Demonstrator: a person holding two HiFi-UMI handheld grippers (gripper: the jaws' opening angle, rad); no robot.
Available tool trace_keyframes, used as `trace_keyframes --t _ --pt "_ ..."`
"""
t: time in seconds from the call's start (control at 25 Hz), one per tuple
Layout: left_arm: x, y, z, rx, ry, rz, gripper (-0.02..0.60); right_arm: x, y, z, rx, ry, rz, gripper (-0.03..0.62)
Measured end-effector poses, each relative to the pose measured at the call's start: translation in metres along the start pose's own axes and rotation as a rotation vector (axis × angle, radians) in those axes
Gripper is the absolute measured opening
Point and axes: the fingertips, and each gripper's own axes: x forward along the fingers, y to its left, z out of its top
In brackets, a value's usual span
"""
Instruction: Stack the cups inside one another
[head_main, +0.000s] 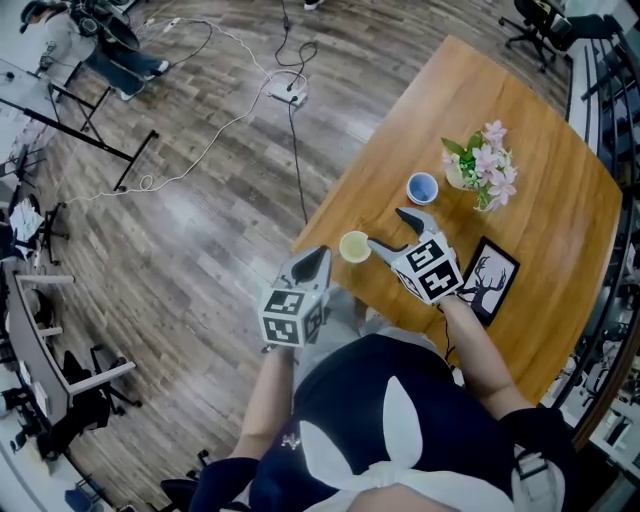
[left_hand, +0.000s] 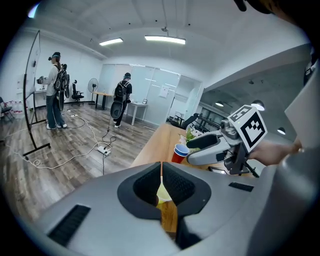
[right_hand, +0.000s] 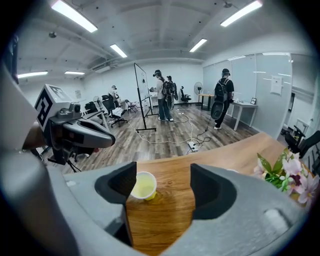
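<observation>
A yellow cup (head_main: 354, 246) stands upright near the table's front edge. A red cup with a blue rim (head_main: 422, 187) stands farther back, beside the flowers. My right gripper (head_main: 393, 230) is open just right of the yellow cup. In the right gripper view the yellow cup (right_hand: 144, 186) sits close to the left jaw, with nothing gripped by the right gripper (right_hand: 164, 187). My left gripper (head_main: 318, 256) hangs off the table's edge, left of the yellow cup, shut on nothing. Through its narrow slit (left_hand: 161, 172) a sliver of the yellow cup (left_hand: 164, 195) shows, with the red cup (left_hand: 180, 152) beyond.
A vase of pink flowers (head_main: 480, 165) stands right of the red cup. A black picture frame (head_main: 487, 280) lies under my right wrist. The wooden table (head_main: 540, 220) ends just in front of the yellow cup. Cables (head_main: 290, 90) lie on the floor, and people stand far off.
</observation>
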Motion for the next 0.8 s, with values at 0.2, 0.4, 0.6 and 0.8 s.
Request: trace_keyframes --t 0.2,0.4,0.6,0.8 --pt "-0.010 0.010 -0.008 -0.023 -0.012 0.036 0.026 0.012 0.021 0.000 -0.031 0.015 0.051 0.334" --pt "-0.017 0.020 -0.012 -0.051 -0.028 0.068 0.026 0.026 0.039 -0.005 -0.052 0.048 0.092 0.334" --pt "-0.021 0.026 -0.016 -0.056 -0.022 0.075 0.026 0.038 0.052 -0.011 -0.045 0.066 0.125 0.334" --pt "-0.022 0.030 -0.018 -0.058 -0.018 0.079 0.026 0.048 0.062 -0.018 -0.058 0.097 0.146 0.334"
